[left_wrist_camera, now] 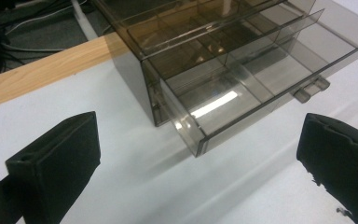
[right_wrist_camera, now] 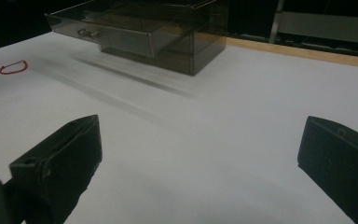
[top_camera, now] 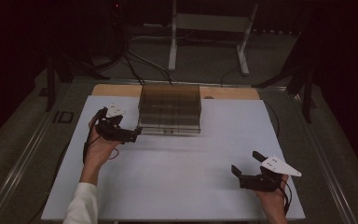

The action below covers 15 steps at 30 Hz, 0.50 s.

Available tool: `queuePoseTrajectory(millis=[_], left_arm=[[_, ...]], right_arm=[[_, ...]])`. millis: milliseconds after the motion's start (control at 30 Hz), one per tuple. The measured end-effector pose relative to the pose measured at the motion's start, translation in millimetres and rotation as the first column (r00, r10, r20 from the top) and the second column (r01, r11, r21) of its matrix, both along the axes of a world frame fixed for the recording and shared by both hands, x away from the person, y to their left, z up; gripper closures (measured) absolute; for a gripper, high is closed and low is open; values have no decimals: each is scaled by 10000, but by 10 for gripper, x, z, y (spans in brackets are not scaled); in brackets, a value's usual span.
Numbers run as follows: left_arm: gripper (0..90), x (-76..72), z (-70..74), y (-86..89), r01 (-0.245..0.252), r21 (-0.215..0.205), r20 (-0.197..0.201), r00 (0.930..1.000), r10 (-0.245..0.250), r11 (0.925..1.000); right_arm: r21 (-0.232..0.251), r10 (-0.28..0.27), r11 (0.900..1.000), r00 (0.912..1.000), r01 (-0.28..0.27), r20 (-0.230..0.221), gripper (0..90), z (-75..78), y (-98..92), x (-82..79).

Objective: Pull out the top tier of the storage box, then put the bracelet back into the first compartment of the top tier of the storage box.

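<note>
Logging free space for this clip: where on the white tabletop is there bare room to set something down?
The widest bare patch lies between the drawer box and the near table edge, flanked by the left gripper and right gripper. The strip right of the box is bare too. It is crowded at the open drawer, beside the left gripper.
</note>
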<state>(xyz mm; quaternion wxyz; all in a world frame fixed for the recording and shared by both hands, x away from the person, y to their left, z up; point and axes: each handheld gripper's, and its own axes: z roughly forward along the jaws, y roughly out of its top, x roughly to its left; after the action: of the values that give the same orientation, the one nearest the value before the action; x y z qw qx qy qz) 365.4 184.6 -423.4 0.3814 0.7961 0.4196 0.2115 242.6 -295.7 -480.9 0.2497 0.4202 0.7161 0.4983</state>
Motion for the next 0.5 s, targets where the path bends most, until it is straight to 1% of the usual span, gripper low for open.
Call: queuePoseTrajectory(millis=[167,500], left_arm=[[10,-15,-33,48,-58,-43,-26,10000,58,10000],[10,-31,-113,123,-224,137,-268,9994,228,9997]], right_arm=[[-6,-15,10000,10000,15,-3,0,-1,3,2],[37,-8,10000,10000,8,13,0,0,0,1]])
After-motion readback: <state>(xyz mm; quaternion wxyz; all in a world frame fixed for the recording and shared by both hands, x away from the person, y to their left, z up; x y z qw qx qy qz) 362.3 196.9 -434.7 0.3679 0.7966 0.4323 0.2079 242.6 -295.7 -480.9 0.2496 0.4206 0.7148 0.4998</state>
